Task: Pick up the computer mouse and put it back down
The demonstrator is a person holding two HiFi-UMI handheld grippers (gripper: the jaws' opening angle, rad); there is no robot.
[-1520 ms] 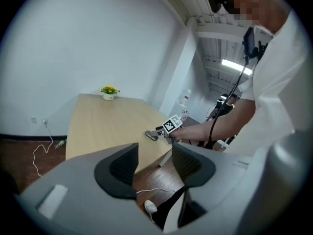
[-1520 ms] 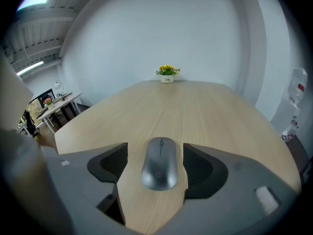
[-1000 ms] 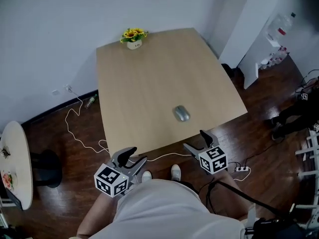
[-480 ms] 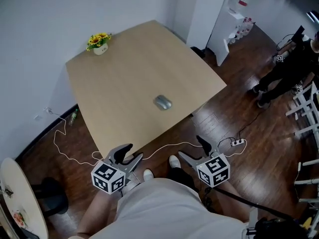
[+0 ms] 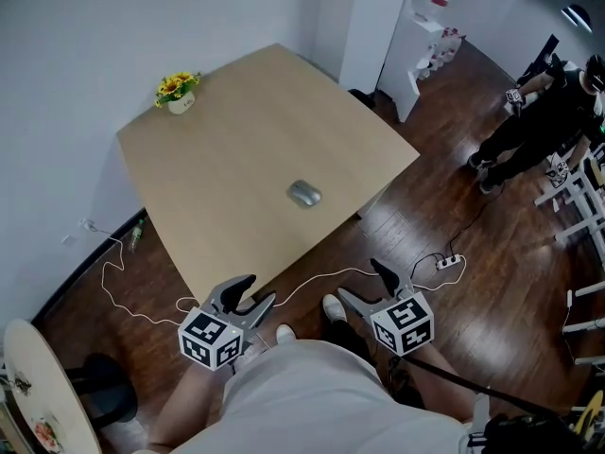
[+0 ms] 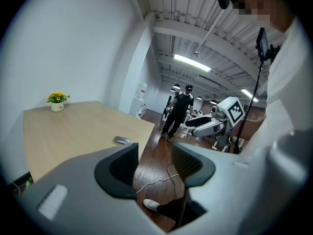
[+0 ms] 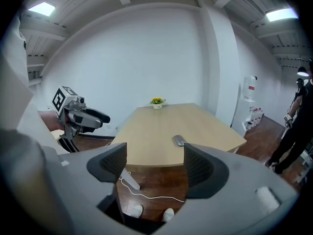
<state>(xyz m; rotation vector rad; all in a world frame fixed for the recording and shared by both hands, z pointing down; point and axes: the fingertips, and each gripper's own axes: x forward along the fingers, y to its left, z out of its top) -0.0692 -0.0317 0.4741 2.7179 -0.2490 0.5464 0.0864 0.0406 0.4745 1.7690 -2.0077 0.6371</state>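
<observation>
A grey computer mouse [image 5: 304, 194] lies on the light wooden table [image 5: 227, 159], near its right front edge. It also shows small in the left gripper view as the mouse [image 6: 122, 140] and in the right gripper view as the mouse [image 7: 179, 140]. My left gripper [image 5: 255, 296] hangs open over the floor, short of the table's near corner. My right gripper [image 5: 364, 283] is open too, held over the floor to the right of that corner. Nothing sits between either pair of jaws. In the gripper views the left gripper [image 6: 154, 163] and right gripper [image 7: 154, 164] both show empty gaps.
A small pot of yellow flowers [image 5: 177, 92] stands at the table's far corner. A white cable [image 5: 142, 296] and a power strip [image 5: 448, 262] lie on the dark wood floor. A person in black [image 5: 539, 121] stands at the right. A round table [image 5: 43, 391] sits at the lower left.
The head view has swung, so the table and mouse sit further left and up in the picture. Both grippers stay open, low near my body, roughly where they were.
</observation>
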